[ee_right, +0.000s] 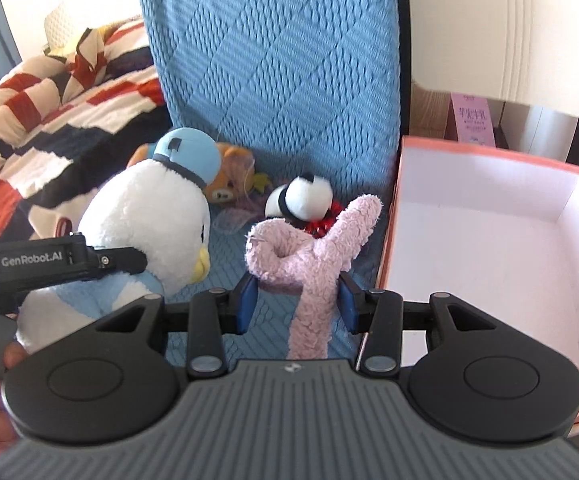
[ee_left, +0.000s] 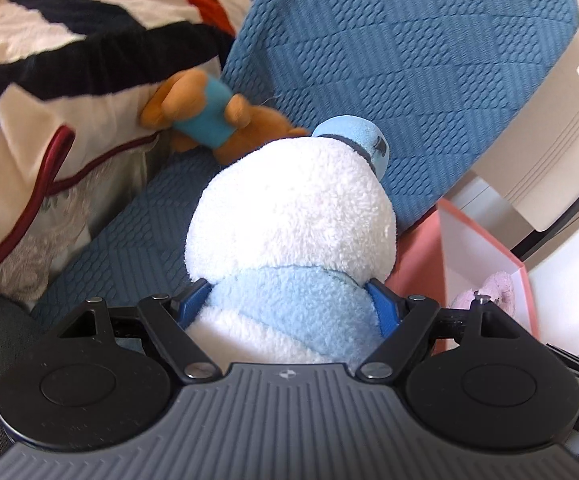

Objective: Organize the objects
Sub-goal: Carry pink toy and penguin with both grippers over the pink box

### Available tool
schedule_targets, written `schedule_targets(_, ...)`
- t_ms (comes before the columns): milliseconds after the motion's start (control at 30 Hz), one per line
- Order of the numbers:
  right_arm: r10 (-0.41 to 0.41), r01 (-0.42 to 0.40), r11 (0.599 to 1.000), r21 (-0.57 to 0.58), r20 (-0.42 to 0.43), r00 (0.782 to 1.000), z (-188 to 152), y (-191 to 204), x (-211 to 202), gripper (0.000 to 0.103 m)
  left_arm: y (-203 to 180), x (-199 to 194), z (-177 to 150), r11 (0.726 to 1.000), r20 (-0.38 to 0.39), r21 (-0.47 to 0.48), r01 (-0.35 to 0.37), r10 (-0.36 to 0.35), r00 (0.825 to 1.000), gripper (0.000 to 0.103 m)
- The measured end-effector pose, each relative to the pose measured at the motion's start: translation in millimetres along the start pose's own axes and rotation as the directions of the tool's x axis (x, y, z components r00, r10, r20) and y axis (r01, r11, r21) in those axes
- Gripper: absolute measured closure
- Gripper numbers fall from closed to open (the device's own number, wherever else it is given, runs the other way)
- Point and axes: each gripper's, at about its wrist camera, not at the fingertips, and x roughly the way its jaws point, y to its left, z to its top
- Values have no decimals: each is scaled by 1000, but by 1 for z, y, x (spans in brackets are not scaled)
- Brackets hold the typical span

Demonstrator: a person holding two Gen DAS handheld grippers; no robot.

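At the lower left of the right wrist view, the left gripper (ee_left: 291, 304) tilts downward, clamped wide around the white duck plush (ee_left: 289, 216). The right gripper (ee_right: 298, 300) pinches the pink plush (ee_right: 309, 256) beside the empty pink box (ee_right: 489, 216).

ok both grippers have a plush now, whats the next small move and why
Probably swing the right gripper across to the pink box and let go there. It is clamped on the pink plush, the box stands open beside it on its right, and what shows of its inside looks bare. The left gripper, shut on the white duck plush, can follow.
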Motion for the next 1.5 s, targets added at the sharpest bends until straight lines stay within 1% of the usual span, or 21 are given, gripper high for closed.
schedule_targets(167,1,-1,1000,0,31,1000,14,-10,-13,57,-19,-8,11,1000,12,2,31,-31,999,20)
schedule_targets(300,-12,12,1000,-2,63,998,25,-20,-26,57,-38,-14,24,997,19,11,77,-77,997,20)
schedule_targets(333,-16,16,1000,-2,70,997,28,-23,-28,57,-44,-14,26,997,20,14,81,-81,996,22)
schedule_targets(400,-23,23,1000,-5,86,996,32,-29,-34,57,-55,-16,30,996,28,27,85,-85,996,30)
schedule_targets(433,-29,30,1000,-9,93,995,34,-32,-36,57,-61,-17,32,995,38,35,93,-94,995,40)
schedule_targets(467,-38,39,999,-11,100,994,36,-36,-38,57,-66,-17,34,992,41,43,116,-118,992,43)
schedule_targets(500,-47,49,999,-14,105,993,38,-39,-40,57,-71,-16,36,990,38,51,133,-135,990,43)
schedule_targets(533,-60,62,998,-15,107,992,38,-43,-41,57,-77,-15,36,988,36,66,138,-140,989,43)
schedule_targets(567,-71,73,997,-13,107,992,38,-46,-41,57,-82,-12,35,988,31,87,128,-131,991,43)
schedule_targets(633,-79,79,997,2,102,992,35,-55,-42,57,-87,-7,31,987,23,116,109,-112,993,42)
schedule_targets(700,-88,86,996,24,92,992,30,-65,-42,57,-83,0,25,988,-2,124,94,-95,995,41)
schedule_targets(733,-91,89,996,32,87,992,27,-68,-42,57,-81,5,22,988,-26,126,89,-87,996,38)
schedule_targets(767,-96,93,995,41,81,992,23,-72,-41,57,-77,11,20,988,-53,129,87,-80,995,30)
schedule_targets(800,-100,96,994,50,74,992,19,-76,-40,57,-74,15,15,987,-76,134,83,-74,994,27)
schedule_targets(867,-102,98,993,65,63,993,13,-83,-37,57,-65,26,7,990,-108,127,53,-39,993,21)
schedule_targets(933,-105,100,992,80,51,993,6,-90,-34,57,-55,38,2,995,-144,100,27,-12,990,20)
schedule_targets(1067,-110,106,988,111,30,993,-7,-100,-29,57,-42,63,-2,997,-198,50,53,-42,979,19)
schedule_targets(1233,-110,107,986,130,18,994,-17,-108,-25,57,-47,90,-8,995,-238,95,32,-8,971,16)
schedule_targets(1400,-107,104,983,151,9,994,-22,-113,-22,57,-51,116,-9,994,-260,94,48,-22,965,15)
schedule_targets(1500,-103,102,982,161,2,995,-26,-117,-20,57,-55,129,-11,994,-275,109,32,-1,962,15)
